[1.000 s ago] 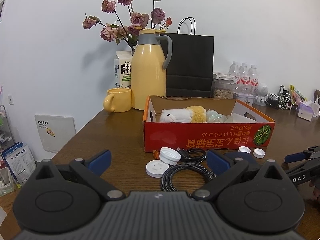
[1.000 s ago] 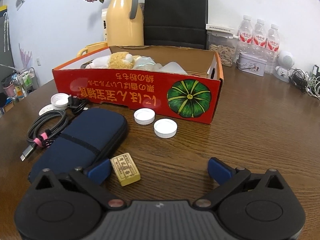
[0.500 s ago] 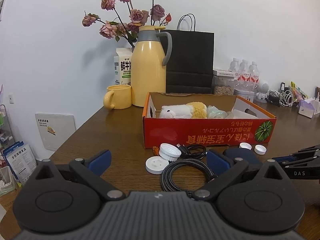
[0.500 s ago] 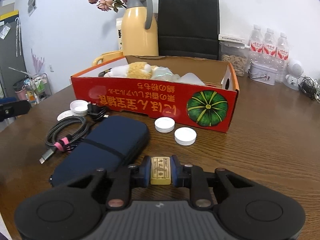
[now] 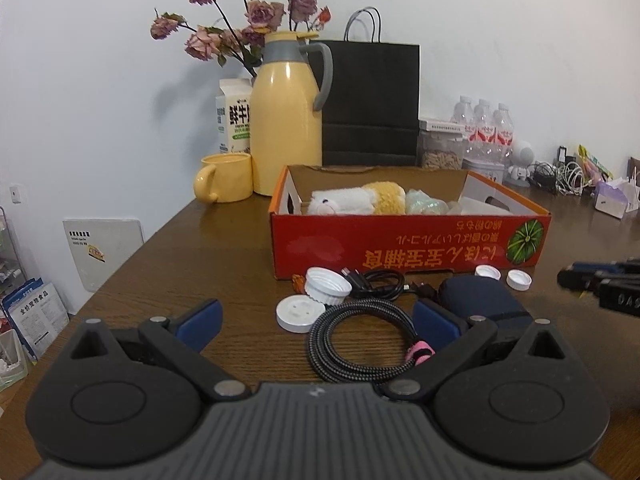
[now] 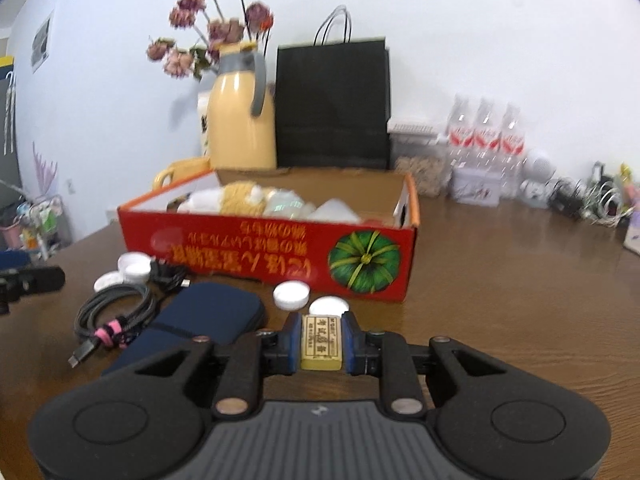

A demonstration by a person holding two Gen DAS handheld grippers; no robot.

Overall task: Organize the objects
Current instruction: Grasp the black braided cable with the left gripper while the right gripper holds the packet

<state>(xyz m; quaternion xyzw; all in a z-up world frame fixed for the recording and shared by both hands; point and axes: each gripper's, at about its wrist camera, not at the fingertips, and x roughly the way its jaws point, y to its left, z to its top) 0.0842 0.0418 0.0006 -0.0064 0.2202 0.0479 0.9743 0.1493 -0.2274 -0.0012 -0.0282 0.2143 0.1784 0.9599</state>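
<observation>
Since a second ago your right gripper [image 6: 321, 342] has closed on the yellow block [image 6: 321, 343] and lifted it off the table [image 6: 520, 300], while your left gripper [image 5: 316, 316] has stayed put, fingers spread and holding nothing. Working left to right from the right gripper: ahead and to its left lie the coiled cable [image 6: 120, 316] and the navy pouch [image 6: 200, 328], the pouch just beside the left finger; straight ahead, just past the block, sit two white caps [image 6: 292, 295], and behind them stands the red box [image 6: 280, 256] with the plush toy [image 6: 240, 196] already inside; to the right the wood is bare out to the far clutter of bottles [image 6: 486, 132] and cords. The block sits square between the pads, gripped on its long sides, so I judge the hold sound; keep the squeeze steady and do not tilt. The likely step is carrying it into the box. Raise it enough to pass over the caps and the near wall, whose top edge is the thing to catch on, then come down toward the right end of the box, where the floor looks freest; the left and middle are crowded with the toy and wrapped items. Lower until the block rests before you let go. Your left gripper, low above the cable, is well apart from this path and need not move.
</observation>
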